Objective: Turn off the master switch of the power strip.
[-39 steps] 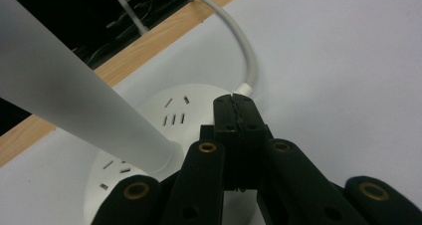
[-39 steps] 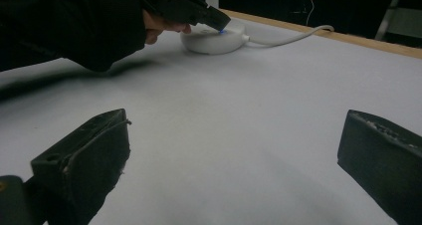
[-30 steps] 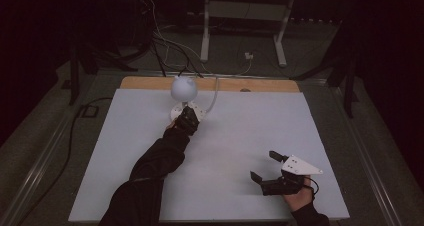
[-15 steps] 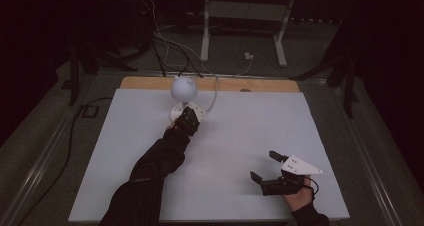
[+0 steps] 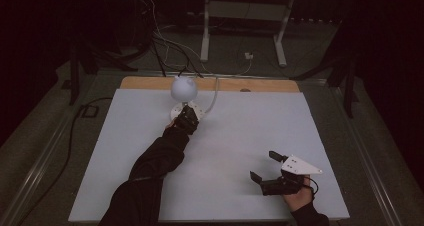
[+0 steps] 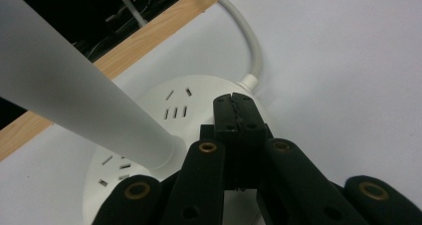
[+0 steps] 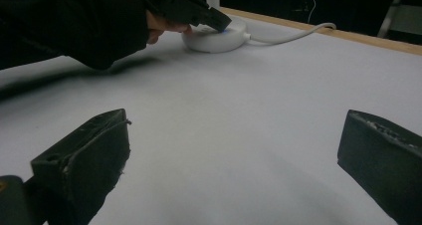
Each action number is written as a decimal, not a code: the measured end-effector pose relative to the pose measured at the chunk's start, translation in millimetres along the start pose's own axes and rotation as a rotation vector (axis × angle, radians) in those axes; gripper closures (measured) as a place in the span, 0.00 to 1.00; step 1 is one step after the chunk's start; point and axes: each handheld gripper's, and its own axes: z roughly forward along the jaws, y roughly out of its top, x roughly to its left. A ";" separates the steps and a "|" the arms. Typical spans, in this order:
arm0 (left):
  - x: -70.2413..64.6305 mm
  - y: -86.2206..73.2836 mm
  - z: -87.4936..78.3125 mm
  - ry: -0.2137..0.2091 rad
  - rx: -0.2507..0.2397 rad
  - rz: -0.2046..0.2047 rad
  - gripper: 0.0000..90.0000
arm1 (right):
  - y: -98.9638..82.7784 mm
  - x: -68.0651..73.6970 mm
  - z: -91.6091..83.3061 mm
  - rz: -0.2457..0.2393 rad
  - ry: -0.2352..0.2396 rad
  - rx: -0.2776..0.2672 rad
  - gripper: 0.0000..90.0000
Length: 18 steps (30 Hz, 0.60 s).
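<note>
In the high view, the left hand-held gripper (image 5: pixel 189 117) reaches the round white power strip (image 5: pixel 179 109) at the far tabletop (image 5: pixel 150 186). The right hand-held gripper (image 5: pixel 265 166) rests near right.

In the left gripper view, its jaws are closed together, pressing the strip top and holding nothing.

In the right gripper view, the jaws stand wide apart and empty. Probably a press is in progress; the result is unclear.

The left arm (image 5: pixel 150 171), in a dark sleeve, stretches far forward across the table, its left gripper (image 5: pixel 187 118) held low with jaws pressed together, tips touching in the left gripper view. The right hand (image 5: pixel 299 198) stays near the table's near edge, holding the right gripper (image 5: pixel 264 167) apparently just above the surface, jaws spread wide apart.
</note>
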 end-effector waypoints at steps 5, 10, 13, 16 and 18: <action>-0.6 0.0 -0.3 0.002 0.003 0.006 1.00 | 0.0 0.4 0.0 -0.002 0.000 0.000 0.00; 0.3 2.0 -0.7 -0.017 0.015 0.018 1.00 | 0.0 0.5 0.4 -0.003 0.000 0.001 0.00; -0.4 4.0 -1.1 -0.021 0.029 0.033 1.00 | -0.1 0.6 0.6 -0.004 0.002 0.003 0.00; 1.3 5.2 -0.9 -0.033 0.037 0.028 1.00 | -0.1 1.1 0.8 -0.001 0.004 0.006 0.00; 0.5 5.9 -0.9 -0.028 0.043 0.043 1.00 | 0.0 1.5 0.5 -0.004 0.004 0.004 0.00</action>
